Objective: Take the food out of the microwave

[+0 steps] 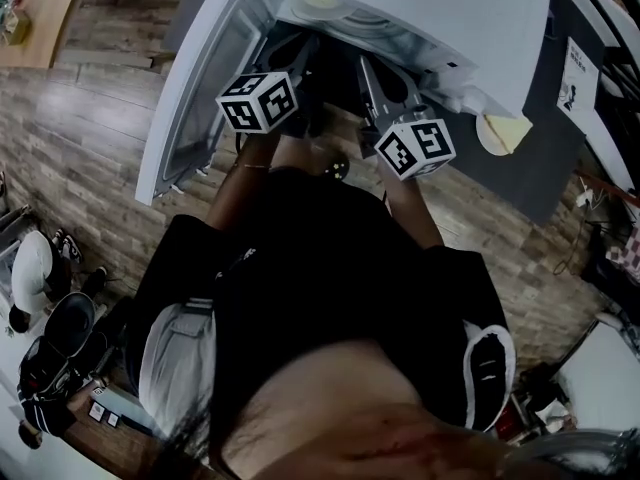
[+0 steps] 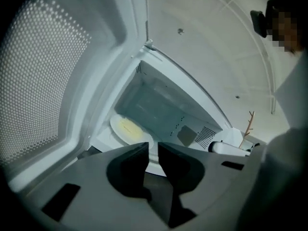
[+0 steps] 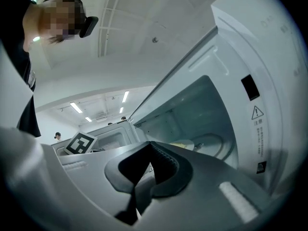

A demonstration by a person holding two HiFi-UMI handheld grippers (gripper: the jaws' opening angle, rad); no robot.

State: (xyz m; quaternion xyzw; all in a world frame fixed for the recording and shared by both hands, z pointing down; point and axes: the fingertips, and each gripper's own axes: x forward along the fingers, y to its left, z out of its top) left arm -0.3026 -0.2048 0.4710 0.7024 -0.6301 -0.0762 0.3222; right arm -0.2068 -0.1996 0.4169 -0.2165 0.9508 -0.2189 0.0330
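The white microwave (image 1: 470, 18) stands open, its door (image 1: 195, 88) swung out to the left. Inside lies a pale plate with yellow food (image 1: 322, 1), also seen in the left gripper view (image 2: 127, 128) and the right gripper view (image 3: 182, 145). My left gripper (image 1: 300, 68) points into the opening just short of the plate. Its jaws (image 2: 153, 150) stand a narrow gap apart with nothing between them. My right gripper (image 1: 385, 83) is beside it at the opening's right, its jaws (image 3: 150, 159) shut and empty.
The door's dotted mesh window (image 2: 43, 81) is close on the left gripper's left. A pale yellow wedge (image 1: 505, 131) lies on the dark counter (image 1: 545, 158) right of the microwave. Wooden floor (image 1: 90, 128) below; bags and clutter (image 1: 50, 318) at the lower left.
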